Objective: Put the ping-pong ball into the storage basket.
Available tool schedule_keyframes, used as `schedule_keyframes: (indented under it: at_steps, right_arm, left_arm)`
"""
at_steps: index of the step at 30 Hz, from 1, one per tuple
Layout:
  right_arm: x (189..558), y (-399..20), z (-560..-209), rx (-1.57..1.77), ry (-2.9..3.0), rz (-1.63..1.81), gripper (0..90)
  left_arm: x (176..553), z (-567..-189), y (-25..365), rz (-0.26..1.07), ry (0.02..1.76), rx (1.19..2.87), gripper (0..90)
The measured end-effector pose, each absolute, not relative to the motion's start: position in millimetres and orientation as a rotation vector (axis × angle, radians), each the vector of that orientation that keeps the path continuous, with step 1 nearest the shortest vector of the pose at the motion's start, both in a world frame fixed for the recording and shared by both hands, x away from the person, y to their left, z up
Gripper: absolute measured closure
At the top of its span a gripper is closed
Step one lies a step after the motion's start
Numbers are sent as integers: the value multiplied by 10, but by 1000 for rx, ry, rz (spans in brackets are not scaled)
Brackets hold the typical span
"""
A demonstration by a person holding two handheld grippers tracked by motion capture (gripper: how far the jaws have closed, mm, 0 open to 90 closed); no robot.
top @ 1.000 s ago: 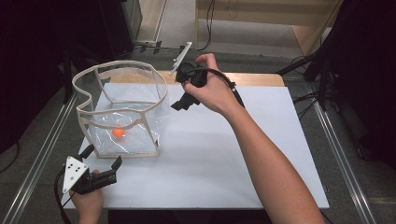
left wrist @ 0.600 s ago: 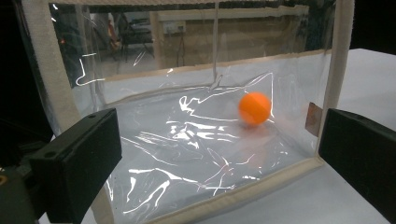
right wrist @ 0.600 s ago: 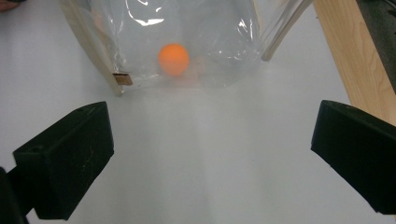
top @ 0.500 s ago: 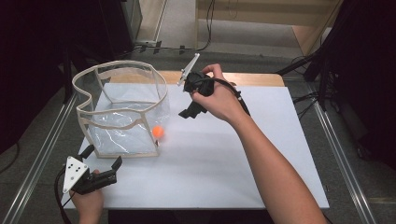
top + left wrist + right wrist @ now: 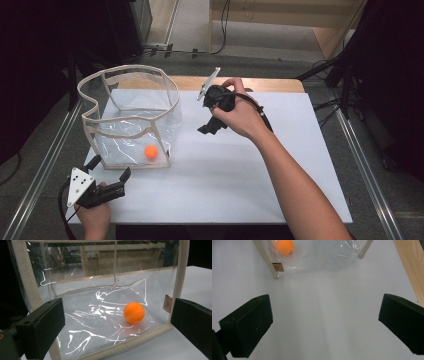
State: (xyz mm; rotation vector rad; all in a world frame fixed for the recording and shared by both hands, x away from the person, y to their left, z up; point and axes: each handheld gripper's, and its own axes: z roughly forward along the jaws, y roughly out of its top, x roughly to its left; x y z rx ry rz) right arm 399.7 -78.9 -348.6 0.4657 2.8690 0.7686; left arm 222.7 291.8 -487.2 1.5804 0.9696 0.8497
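A clear plastic bag (image 5: 129, 116) with beige trim stands open on the left of the white table (image 5: 280, 175). An orange ball (image 5: 151, 151) lies on its floor near the front right corner. My left gripper (image 5: 109, 168) is open at the table's front left edge, just short of the bag's front wall. In the left gripper view the ball (image 5: 134, 312) shows through the clear wall (image 5: 100, 322) between the spread jaws. My right gripper (image 5: 207, 112) is held open above the table, right of the bag and apart from it. The right gripper view looks down on the ball (image 5: 285, 246) and bag (image 5: 324, 255).
A wooden strip (image 5: 270, 84) runs along the table's far edge and also shows as a wooden edge (image 5: 412, 265) in the right gripper view. Metal rails (image 5: 47, 160) flank the table. Bare white surface spreads right of the bag and under the person's forearm (image 5: 295, 190).
The ball has rolled about inside the bag, first right, then back toward the front. My right gripper has drawn away from the bag's rim, to the right. The left gripper has stayed put.
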Motion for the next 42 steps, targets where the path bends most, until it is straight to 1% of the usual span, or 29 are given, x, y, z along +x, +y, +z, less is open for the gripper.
schedule_keyframes:
  at_steps: [14,42]
  right_arm:
    - [3891,-965,-3594,477,2858,790,0]
    - [3723,-1328,-3925,539,2849,853,0]
  left_arm:
    - [2226,-4872,2919,850,970,1581,1]
    - [2223,-4873,2913,854,968,1585,1]
